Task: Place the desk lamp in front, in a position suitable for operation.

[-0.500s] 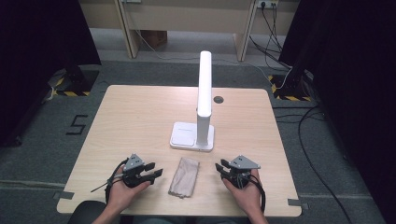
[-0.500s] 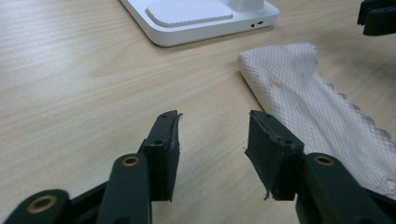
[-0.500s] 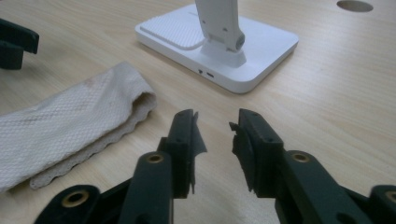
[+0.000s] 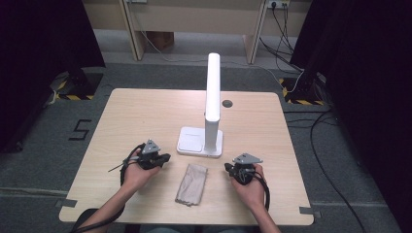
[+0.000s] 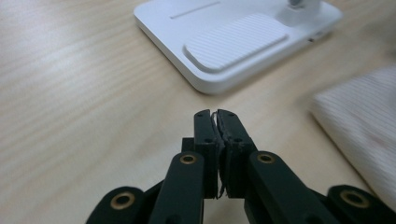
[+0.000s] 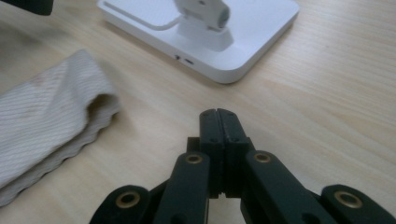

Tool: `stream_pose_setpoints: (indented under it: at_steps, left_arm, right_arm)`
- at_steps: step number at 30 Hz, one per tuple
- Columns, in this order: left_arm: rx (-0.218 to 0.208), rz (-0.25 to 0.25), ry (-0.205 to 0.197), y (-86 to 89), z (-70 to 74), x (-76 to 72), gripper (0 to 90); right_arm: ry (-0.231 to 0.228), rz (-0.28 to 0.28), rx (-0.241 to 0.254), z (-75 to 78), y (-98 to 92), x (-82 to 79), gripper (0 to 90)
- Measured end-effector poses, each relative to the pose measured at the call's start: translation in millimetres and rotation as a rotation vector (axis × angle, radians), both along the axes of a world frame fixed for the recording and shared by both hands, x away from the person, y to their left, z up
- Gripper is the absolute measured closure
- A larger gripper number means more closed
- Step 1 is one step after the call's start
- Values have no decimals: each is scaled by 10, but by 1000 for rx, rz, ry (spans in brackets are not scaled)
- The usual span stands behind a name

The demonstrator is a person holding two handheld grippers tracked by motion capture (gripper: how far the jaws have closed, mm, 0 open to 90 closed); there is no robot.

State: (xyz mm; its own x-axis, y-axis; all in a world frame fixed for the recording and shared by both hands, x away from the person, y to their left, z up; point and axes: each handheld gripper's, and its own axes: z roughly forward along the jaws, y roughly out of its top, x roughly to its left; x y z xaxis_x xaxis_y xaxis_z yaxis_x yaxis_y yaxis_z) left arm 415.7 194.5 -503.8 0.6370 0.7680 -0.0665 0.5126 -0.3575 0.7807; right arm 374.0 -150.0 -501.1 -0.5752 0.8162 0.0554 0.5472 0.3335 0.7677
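A folded beige ribbed cloth (image 4: 192, 184) lies near the table's front edge, between the two hands. My left gripper (image 4: 165, 158) rests just left of it, jaws shut with nothing between them; in the left gripper view (image 5: 215, 114) the cloth (image 5: 362, 121) lies off to the right. To the right of the cloth my right gripper (image 4: 227, 168) also stands shut and empty; its own view (image 6: 218, 112) has the cloth (image 6: 49, 126) at the left. Both grippers point toward the white lamp base (image 4: 199, 141).
A white desk lamp with a tall upright post (image 4: 213, 92) stands mid-table on its flat base (image 5: 233, 37) (image 6: 252, 32). A round cable hole (image 4: 227, 103) sits behind it. The wooden table (image 4: 145, 116) is ringed by grey floor, cables and dark curtains.
The left hand and gripper have shifted a little forward and toward the lamp base. The right gripper and the cloth stay where they were.
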Motion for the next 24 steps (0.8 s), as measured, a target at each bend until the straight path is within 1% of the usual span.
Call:
stream_pose_setpoints:
  at_steps: [1, 3, 4, 5, 6, 7, 10, 12, 13, 16, 19, 20, 21, 24]
  left_arm:
    - [4, 8, -2, -17, -9, 76, 864]
    - [17, 24, -4, -47, -25, 217, 860]
    - [20, 30, -2, -62, -33, 276, 862]
    - [23, 43, 6, -87, -51, 365, 877]
    - [23, 43, 6, -87, -51, 365, 884]
    - [34, 46, 11, -107, -78, 427, 891]
    - [39, 47, 27, -122, -103, 475, 896]
    - [36, 46, 27, -130, -104, 486, 897]
    - [33, 42, 25, -141, -102, 498, 897]
    - [28, 44, 25, -162, -98, 526, 897]
    - [23, 53, 29, -167, -113, 555, 895]
    - [14, 65, 32, -163, -117, 564, 895]
    - [-4, 89, 35, -161, -123, 580, 894]
    - [-13, 91, 37, -182, -127, 589, 894]
  right_arm:
    - [1, -6, -8, -7, -5, 37, 900]
    - [19, -26, -16, -20, -9, 97, 900]
    - [20, -27, -19, -28, -10, 125, 900]
    - [18, -27, -26, -36, -2, 170, 900]
    - [18, -27, -26, -36, -2, 170, 900]
    - [24, -25, -32, -35, 26, 199, 900]
    - [35, -34, -38, -37, 60, 254, 900]
    - [34, -34, -42, -35, 63, 269, 900]
    - [42, -38, -35, -31, 86, 300, 900]
    - [47, -33, -39, -37, 106, 326, 900]
    - [61, -26, -48, -47, 185, 380, 900]
    - [61, -26, -48, -47, 185, 380, 900]
    - [58, -28, -64, -46, 225, 422, 900]
    - [59, -33, -73, -44, 258, 453, 900]
